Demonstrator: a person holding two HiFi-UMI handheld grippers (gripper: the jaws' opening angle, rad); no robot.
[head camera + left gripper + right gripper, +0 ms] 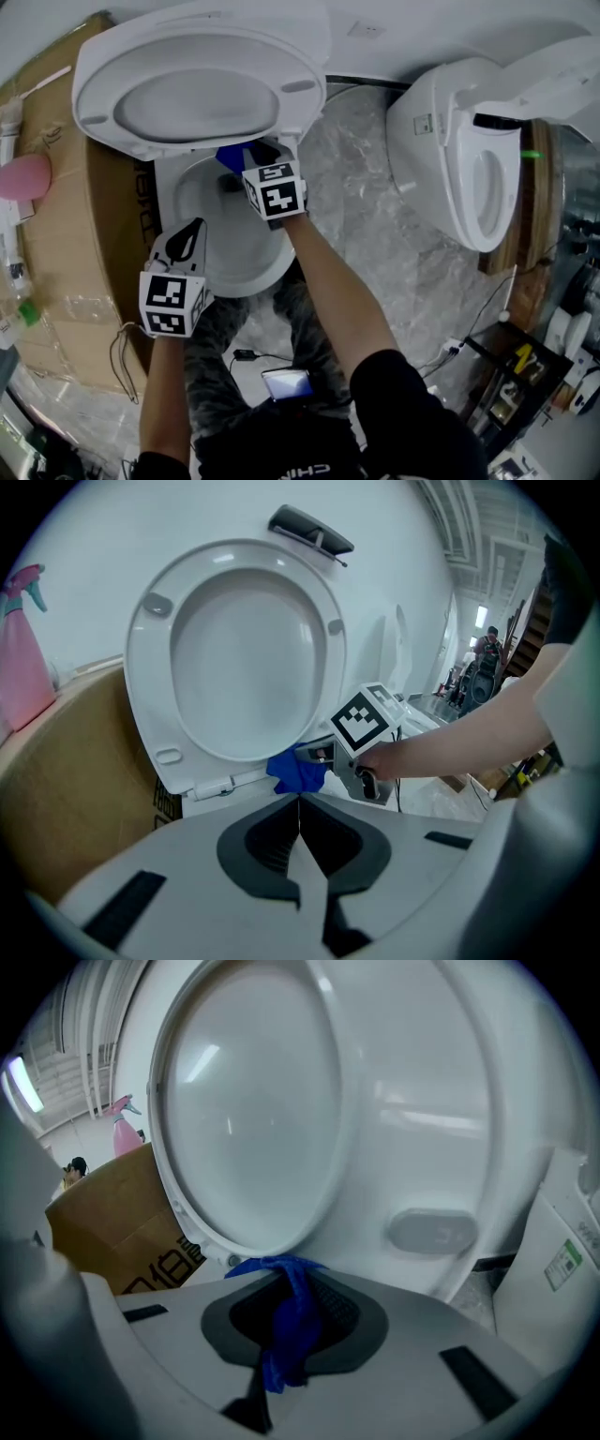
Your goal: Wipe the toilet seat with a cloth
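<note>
While the seat [98, 94] stands raised: cloth [230, 157] sits at the bowl's [267, 267] 12 o'clock, by the seat's lower edge.
Right gripper [249, 156]: clamped on the blue cloth.
Left gripper [190, 234]: closed, empty, at the bowl's 8 o'clock.
Wiping: press the cloth flat to the ring and sweep round it with even pressure, gently enough that the seat doesn't swing.

In the head view, the raised seat [202, 89] hides the back of the bowl [246, 279], most of the blue cloth [232, 157] and the tips of the right tongs [258, 153]. The pink bottle [23, 176] is cut off at the left edge, and the second toilet [459, 159] at the top right. In the left gripper view, a person [489, 647] far back is too small to make out.
</note>
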